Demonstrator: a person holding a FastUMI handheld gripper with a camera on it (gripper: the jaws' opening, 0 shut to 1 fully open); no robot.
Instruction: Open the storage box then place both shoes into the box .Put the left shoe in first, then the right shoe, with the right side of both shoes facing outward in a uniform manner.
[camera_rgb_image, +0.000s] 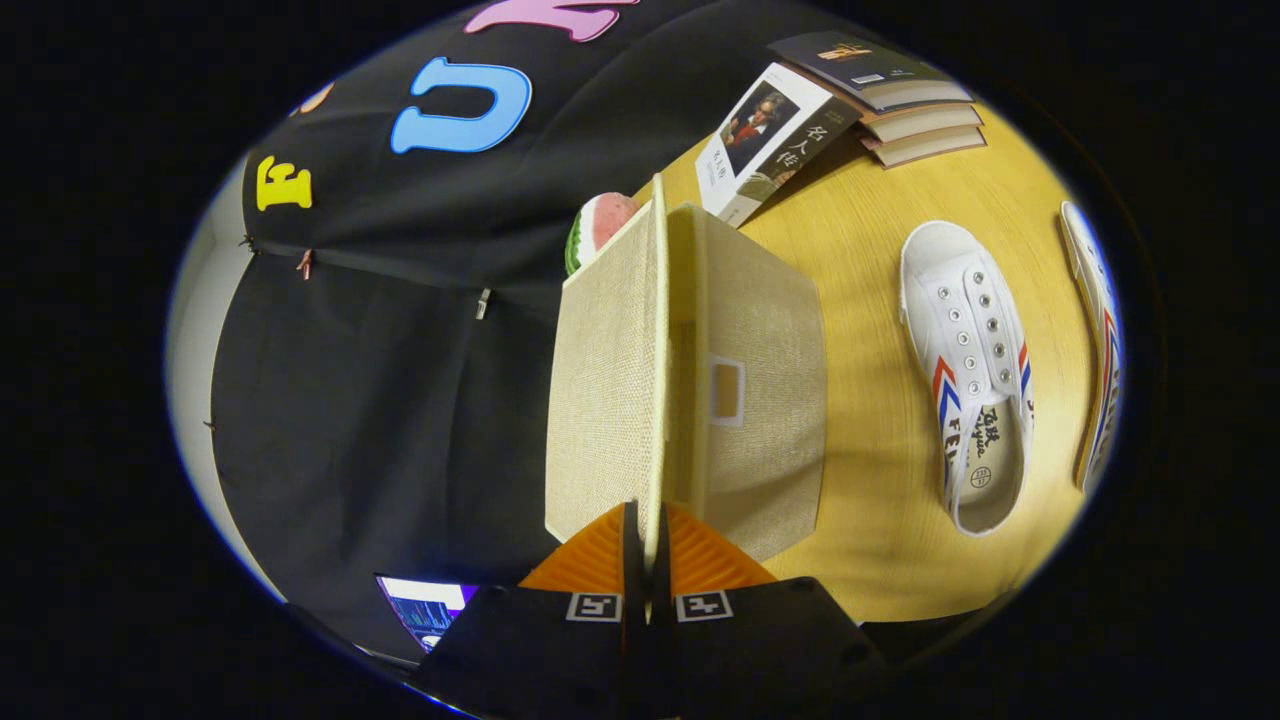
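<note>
Tongs: ribbed wedge pads, black housing, two square black-white tags.

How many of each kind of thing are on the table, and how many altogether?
White canvas shoes with red and blue stripes: 2
Books, three stacked and one leaning on them: 4
Beige woven fabric storage box: 1; the tool is shut on its lid
Watermelon-slice toy behind the box: 1
Total: 8
</note>
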